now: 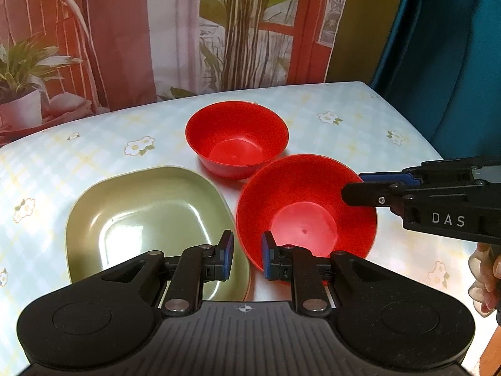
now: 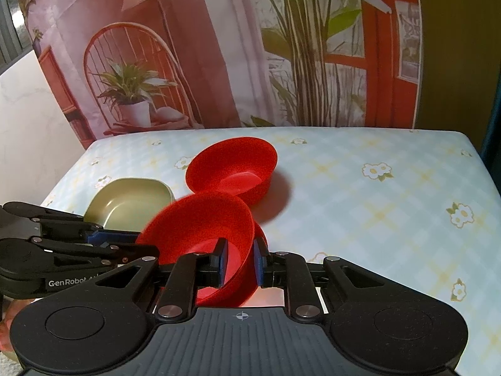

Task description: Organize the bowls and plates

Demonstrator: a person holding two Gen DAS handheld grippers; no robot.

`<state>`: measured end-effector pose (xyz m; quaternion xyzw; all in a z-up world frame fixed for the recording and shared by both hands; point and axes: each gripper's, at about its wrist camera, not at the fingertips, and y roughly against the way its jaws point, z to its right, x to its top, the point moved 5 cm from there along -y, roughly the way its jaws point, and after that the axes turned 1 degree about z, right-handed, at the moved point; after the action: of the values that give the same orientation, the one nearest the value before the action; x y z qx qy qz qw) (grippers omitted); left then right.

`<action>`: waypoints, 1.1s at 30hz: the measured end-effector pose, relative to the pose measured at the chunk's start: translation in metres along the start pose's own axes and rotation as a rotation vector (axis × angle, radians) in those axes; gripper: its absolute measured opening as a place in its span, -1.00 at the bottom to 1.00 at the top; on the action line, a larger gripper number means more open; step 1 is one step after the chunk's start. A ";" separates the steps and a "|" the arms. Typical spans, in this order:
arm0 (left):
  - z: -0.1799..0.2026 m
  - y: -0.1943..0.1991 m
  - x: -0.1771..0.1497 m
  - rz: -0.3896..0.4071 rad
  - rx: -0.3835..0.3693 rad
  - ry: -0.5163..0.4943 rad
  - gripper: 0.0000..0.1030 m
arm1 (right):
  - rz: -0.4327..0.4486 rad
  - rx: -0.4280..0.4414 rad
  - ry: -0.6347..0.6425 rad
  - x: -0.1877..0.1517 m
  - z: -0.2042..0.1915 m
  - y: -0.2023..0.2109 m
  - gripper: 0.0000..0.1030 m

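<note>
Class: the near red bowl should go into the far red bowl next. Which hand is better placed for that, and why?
Probably right. The right gripper clamps the near red bowl by its rim, tilted, with the far red bowl just beyond. The left gripper is shut and empty.

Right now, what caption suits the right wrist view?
Right hand-held gripper straddling the tilted near red bowl's rim, a second red bowl behind.
</note>
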<state>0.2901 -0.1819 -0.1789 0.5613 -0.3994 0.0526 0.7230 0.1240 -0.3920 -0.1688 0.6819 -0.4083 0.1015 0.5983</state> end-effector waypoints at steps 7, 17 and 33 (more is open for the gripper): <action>-0.007 0.004 0.005 0.017 0.006 0.027 -0.60 | 0.000 -0.019 -0.002 0.001 0.003 -0.002 -0.57; -0.032 0.014 0.026 0.080 0.017 0.097 -0.38 | 0.034 -0.035 -0.022 0.015 0.012 -0.002 -0.54; -0.051 -0.028 0.086 0.100 0.062 0.147 -0.07 | 0.060 -0.002 -0.087 0.063 0.019 -0.057 -0.52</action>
<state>0.3892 -0.1804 -0.1484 0.5575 -0.3709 0.1422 0.7290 0.1965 -0.4398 -0.1759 0.6725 -0.4541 0.0893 0.5775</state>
